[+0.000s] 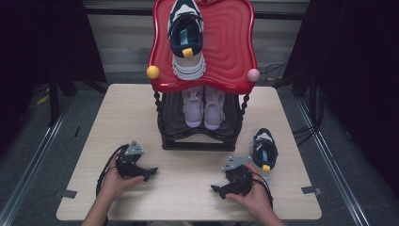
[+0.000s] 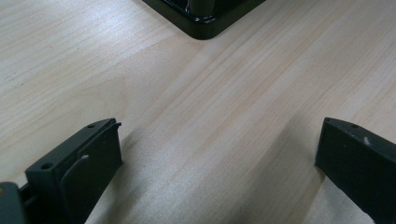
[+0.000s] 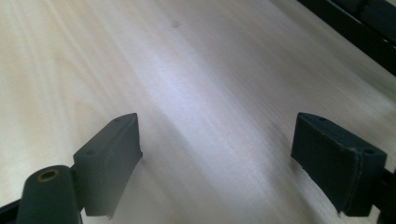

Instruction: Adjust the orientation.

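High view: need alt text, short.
A person rests a hand-held gripper in each hand, left and right, on a light wooden table, both open and empty. Ahead stands a two-tier shoe rack: one navy sneaker on its red top, pink shoes below. A matching navy sneaker lies beside the right hand.

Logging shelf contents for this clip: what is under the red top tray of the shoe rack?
Under the red top tray, a pair of pale pink shoes stands side by side on the dark lower shelf, toes toward the person. The tray covers their heels and the back of the shelf.
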Available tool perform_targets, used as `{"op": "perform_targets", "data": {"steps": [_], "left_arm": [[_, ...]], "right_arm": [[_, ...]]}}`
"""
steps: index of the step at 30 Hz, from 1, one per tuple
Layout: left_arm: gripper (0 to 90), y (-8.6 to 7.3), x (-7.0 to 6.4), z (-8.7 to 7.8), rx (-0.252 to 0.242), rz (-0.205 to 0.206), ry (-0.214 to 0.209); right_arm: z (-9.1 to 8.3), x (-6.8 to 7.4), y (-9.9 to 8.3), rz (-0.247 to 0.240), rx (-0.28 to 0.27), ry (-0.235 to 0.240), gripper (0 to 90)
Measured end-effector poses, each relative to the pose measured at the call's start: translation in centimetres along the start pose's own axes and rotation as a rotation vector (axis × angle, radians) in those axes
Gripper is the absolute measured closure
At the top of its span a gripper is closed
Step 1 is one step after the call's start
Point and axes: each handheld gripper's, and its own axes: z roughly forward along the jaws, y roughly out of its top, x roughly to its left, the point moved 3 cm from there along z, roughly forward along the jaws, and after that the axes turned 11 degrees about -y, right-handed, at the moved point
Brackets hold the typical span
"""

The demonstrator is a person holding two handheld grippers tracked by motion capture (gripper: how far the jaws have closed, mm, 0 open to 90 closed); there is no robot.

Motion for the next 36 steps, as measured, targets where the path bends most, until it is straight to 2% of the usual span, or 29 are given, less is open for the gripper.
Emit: {"op": "perform_targets", "data": {"steps": [2,5,6,8,13,22,25,28,31,36], "left_arm": [[0.0,0.0,0.0,0.0,0.0,0.0,0.0],[0.0,0.0,0.0,-0.1,0.003,0.002,0.004],[0.0,0.0,0.0,-0.1,0.003,0.002,0.003],[0.0,0.0,0.0,-0.1,0.003,0.002,0.003],[0.0,0.0,0.0,-0.1,0.003,0.002,0.003],[0.0,0.0,0.0,-0.1,0.003,0.002,0.003],[0.0,0.0,0.0,-0.1,0.003,0.002,0.003],[0.0,0.0,0.0,0.0,0.001,0.001,0.001],[0.0,0.0,0.0,0.0,0.001,0.001,0.0],[0.0,0.0,0.0,0.0,0.001,0.001,0.0]], "right_arm": [[-0.6,0.0,0.4,-0.006,0.02,0.037,15.6],[-1.8,-0.4,1.3,-0.061,0.05,0.059,18.3],[-2.2,-0.3,1.5,-0.052,0.065,0.064,19.5],[-3.0,-0.8,2.2,-0.091,0.081,0.087,20.9],[-4.9,-1.9,3.4,-0.125,0.146,0.11,24.1],[-7.7,-4.1,4.8,-0.198,0.226,0.103,27.8],[-8.6,-5.1,5.3,-0.222,0.228,0.089,28.8],[-9.4,-6.0,5.7,-0.227,0.233,0.074,30.6],[-9.9,-6.8,5.7,-0.227,0.265,0.057,30.8],[-10.5,-8.1,5.8,-0.211,0.283,0.044,31.8]]}}
